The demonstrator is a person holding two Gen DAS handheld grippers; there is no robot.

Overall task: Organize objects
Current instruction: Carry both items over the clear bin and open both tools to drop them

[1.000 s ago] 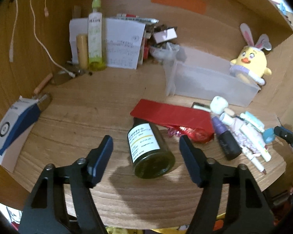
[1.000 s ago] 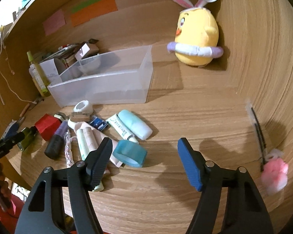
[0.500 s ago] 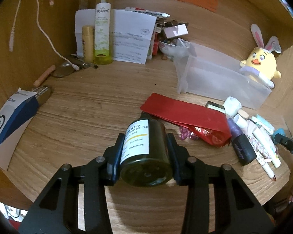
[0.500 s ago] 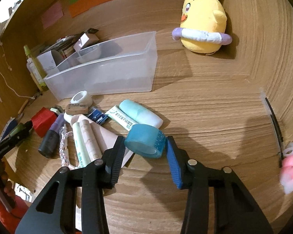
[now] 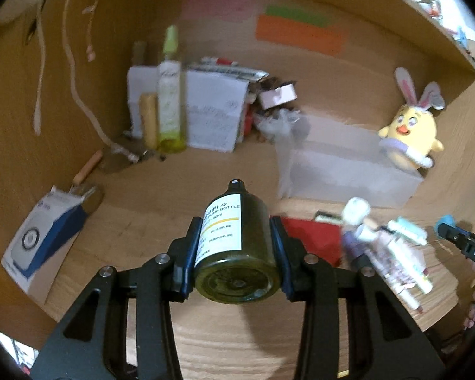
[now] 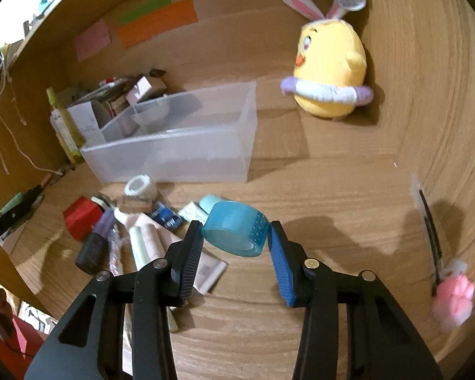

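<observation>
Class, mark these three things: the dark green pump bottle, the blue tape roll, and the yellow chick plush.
dark green pump bottle [image 5: 224, 231], left wrist view, on its white label.
blue tape roll [image 6: 229, 226], right wrist view, on its outer band.
yellow chick plush [image 6: 331, 53], right wrist view, on its body.

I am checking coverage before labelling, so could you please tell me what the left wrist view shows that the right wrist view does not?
Only the left wrist view shows the left gripper clamped on the dark green pump bottle, and the blue and white box at the desk's left edge.

Only the right wrist view shows the right gripper clamped on the blue tape roll, and the pink charm on the right wall.

Both show the clear plastic bin, the yellow plush chick and the orange note.
</observation>
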